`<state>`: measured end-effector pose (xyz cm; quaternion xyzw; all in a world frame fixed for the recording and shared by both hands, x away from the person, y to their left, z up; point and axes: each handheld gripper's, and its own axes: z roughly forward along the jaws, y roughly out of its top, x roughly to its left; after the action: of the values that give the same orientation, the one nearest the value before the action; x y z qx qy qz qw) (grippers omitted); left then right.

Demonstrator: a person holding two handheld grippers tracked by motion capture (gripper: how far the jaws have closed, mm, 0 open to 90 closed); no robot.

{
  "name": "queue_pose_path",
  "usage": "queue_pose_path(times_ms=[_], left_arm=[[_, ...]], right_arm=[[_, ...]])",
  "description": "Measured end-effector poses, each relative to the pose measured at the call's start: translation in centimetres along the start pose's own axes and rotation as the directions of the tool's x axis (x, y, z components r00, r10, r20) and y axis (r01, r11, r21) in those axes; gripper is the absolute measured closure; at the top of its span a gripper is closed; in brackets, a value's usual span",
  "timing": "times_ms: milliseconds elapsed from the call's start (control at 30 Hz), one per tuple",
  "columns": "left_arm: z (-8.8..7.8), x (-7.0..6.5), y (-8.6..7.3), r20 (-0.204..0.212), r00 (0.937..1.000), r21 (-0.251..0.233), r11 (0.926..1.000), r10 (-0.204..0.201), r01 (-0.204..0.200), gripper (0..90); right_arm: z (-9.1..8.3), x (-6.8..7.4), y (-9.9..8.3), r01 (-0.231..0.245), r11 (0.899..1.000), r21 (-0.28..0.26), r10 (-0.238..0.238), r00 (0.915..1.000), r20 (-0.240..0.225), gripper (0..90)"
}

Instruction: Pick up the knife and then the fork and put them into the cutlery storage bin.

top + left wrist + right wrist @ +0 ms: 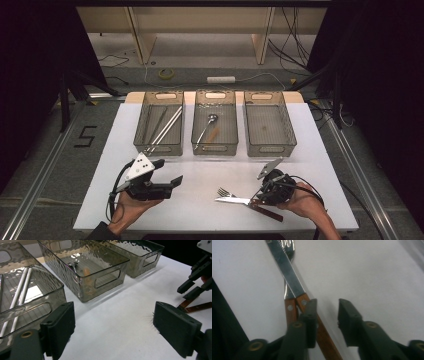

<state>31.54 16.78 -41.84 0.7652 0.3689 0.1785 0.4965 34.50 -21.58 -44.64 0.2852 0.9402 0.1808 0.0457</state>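
We are seeing the right gripper (325, 315) standing part open, jaws gripping nothing, one lying over the wooden-handled steel knife (289, 275); the left gripper (112, 327) is gaping wide and empty.

The knife (289, 275) crosses the fork (288, 247), hiding most of the fork's neck. The right gripper (257, 195) covers part of both handles. The small orange item (214, 134) in the middle bin (215, 150) cannot be identified.

Three clear bins (264, 149) hold chopsticks (165, 129) and a spoon (207, 126).
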Motion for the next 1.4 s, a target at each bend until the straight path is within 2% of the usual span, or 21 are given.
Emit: queue_pose_path(times_ms=[167, 300, 433, 533, 867, 1133, 1233, 1400], left_arm=[[0.0, 0.0, 0.0, 0.000, 1.0000, -0.001, 1.0000, -0.001, 0.001, 17.6], [0.0, 0.0, 0.0, -0.002, 1.0000, -0.001, 1.0000, -0.001, 0.001, 17.5], [0.0, 0.0, 0.0, -0.002, 1.0000, 0.000, 1.0000, 0.000, 0.000, 17.5], [0.0, 0.0, 0.0, -0.003, 1.0000, -0.001, 1.0000, 0.001, -0.001, 17.5], [0.0, 0.1, 0.0, -0.008, 1.0000, 0.000, 1.0000, 0.001, -0.001, 17.5], [0.0, 0.1, 0.0, -0.009, 1.0000, -0.001, 1.0000, 0.002, -0.002, 17.5], [0.1, 0.1, 0.0, -0.009, 1.0000, 0.001, 1.0000, 0.003, -0.003, 17.5], [0.1, 0.1, 0.0, -0.010, 1.0000, 0.002, 1.0000, 0.000, 0.000, 17.5]], right_arm=[[-0.1, 0.1, -0.1, 0.040, 0.998, 0.039, -0.040, 0.9992, -0.010, 49.5], [-0.2, 0.2, -0.2, 0.083, 0.994, 0.071, -0.083, 0.9966, 0.000, 48.1], [0.1, 0.2, -0.4, 0.123, 0.988, 0.089, -0.123, 0.9924, 0.003, 50.4], [0.4, 0.2, -0.4, 0.121, 0.987, 0.109, -0.121, 0.9926, -0.002, 52.2], [1.2, 0.7, 0.3, 0.186, 0.972, 0.145, -0.186, 0.9824, -0.015, 61.6], [1.3, 0.9, 0.6, 0.192, 0.969, 0.155, -0.189, 0.9814, -0.030, 69.1], [1.2, 1.1, 0.7, 0.217, 0.960, 0.175, -0.215, 0.9762, -0.031, 71.0], [1.2, 1.4, 0.7, 0.260, 0.951, 0.166, -0.258, 0.9655, -0.032, 74.6]])
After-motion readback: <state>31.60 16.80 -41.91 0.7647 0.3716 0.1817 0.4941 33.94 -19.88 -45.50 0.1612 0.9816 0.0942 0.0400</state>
